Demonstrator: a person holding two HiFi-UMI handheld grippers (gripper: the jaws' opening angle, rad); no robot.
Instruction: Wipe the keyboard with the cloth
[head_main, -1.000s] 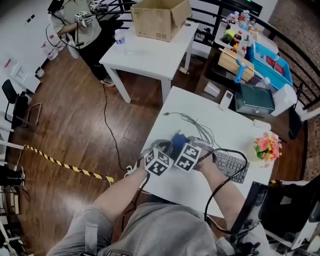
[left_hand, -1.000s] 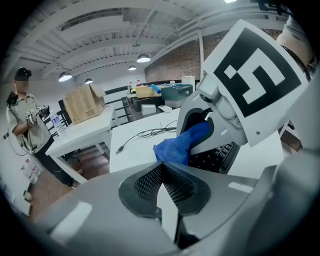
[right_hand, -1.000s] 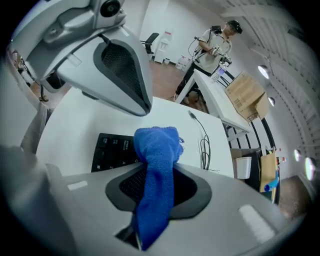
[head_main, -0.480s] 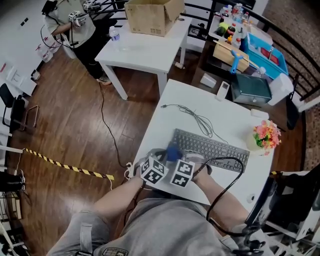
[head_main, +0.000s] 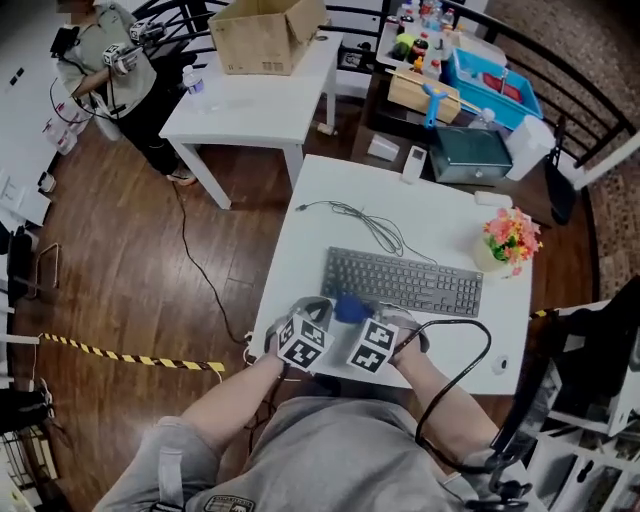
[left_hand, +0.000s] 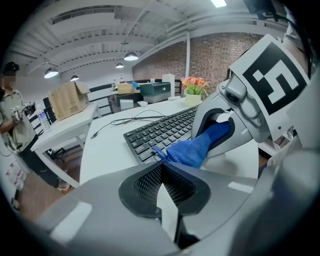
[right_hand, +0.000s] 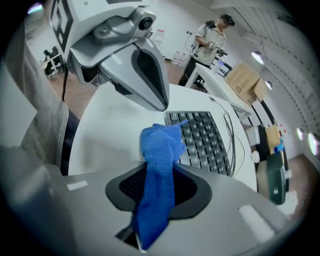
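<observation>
Cloth (right_hand: 159, 150) back at keyboard (head_main: 403, 282) edge, right-gripped

Bright, even indoor light; ceiling lamps (left_hand: 131, 56) glare. Gripper views fisheye-warped, corners dark, foreground soft.

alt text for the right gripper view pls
The right gripper is shut on a blue cloth that sticks up past its jaws, close to a grey keyboard on a white table. The left gripper hangs just above, jaws together.
</observation>
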